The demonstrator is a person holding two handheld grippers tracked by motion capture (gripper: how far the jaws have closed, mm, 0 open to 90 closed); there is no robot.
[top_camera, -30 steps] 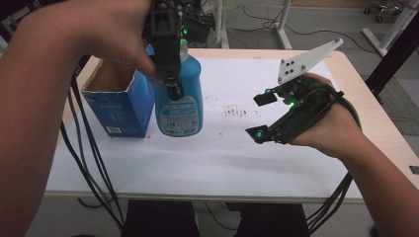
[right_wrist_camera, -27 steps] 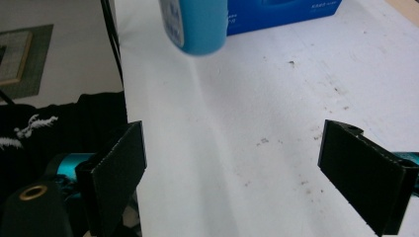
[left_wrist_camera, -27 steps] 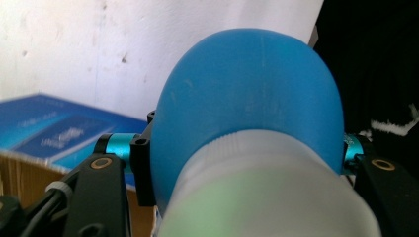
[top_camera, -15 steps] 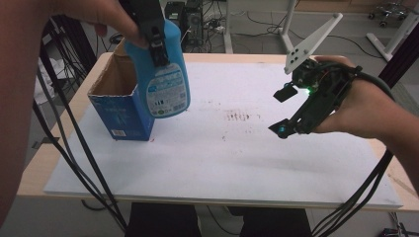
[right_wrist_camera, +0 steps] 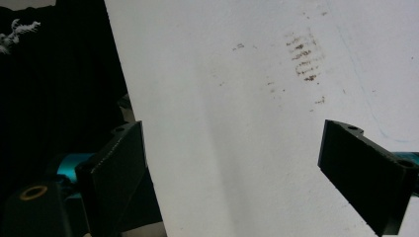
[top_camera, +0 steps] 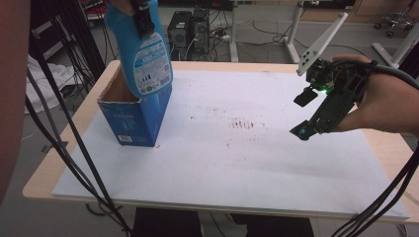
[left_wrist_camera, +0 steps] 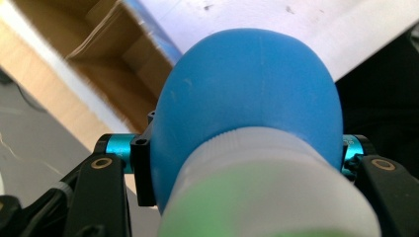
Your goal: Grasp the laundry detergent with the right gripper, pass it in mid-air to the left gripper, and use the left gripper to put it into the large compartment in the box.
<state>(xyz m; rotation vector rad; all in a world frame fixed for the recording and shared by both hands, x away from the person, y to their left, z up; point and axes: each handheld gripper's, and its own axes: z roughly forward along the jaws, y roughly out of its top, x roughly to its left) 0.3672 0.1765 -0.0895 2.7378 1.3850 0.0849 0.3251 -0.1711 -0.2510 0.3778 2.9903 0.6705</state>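
Two grippers: your left gripper clamps the blue plastic bottle; right gripper gapes empty.
Bottle axis: upright, upper left, directly above the open blue cardboard box.

One blue bottle with one white label, one white cap. One open blue carton. One white mat on one wooden table, one cluster of brown smudges. My grippers: two, left gripper, right gripper. Two dark computer towers on floor behind.
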